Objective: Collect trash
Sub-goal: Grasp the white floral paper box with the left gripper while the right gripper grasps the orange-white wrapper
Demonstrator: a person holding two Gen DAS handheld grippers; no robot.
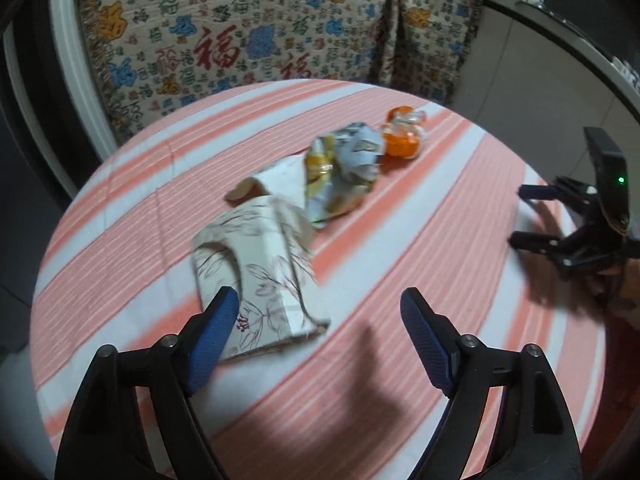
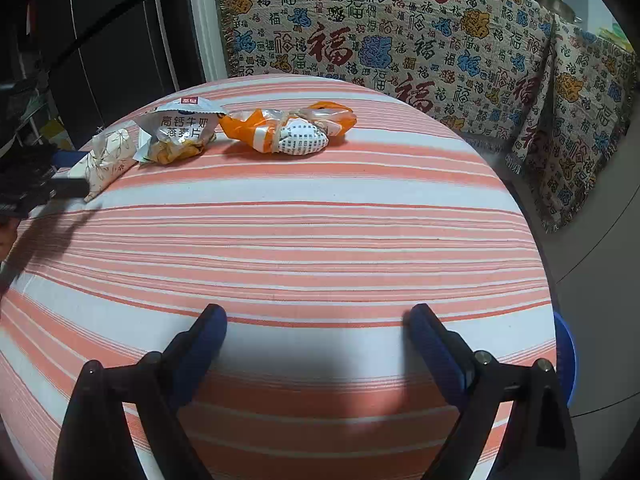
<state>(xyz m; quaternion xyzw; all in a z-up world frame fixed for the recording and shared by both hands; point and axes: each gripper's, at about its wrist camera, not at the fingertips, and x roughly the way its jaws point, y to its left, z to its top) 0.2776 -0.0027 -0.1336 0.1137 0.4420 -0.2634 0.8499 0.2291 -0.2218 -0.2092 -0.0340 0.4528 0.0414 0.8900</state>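
Blue-padded fingers of the left gripper [image 1: 320, 312] stand wide apart and hold nothing, its left pad just at the edge of the flattened floral paper carton [image 1: 260, 276]. That carton looks light and stiff, so pinching across its raised folded flap seems best. Beyond it, in a row, lie a crinkly oat-flake snack wrapper [image 2: 180, 132] and an orange plastic bag [image 2: 288, 130], both soft and probably slippery. All rest on the striped tablecloth [image 2: 320, 220]. Well apart, the right gripper [image 2: 316, 316] hovers fully spread, empty.

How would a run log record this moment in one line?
left gripper open, nearing floral paper box | right gripper open, idle | snack wrapper, orange bag untouched
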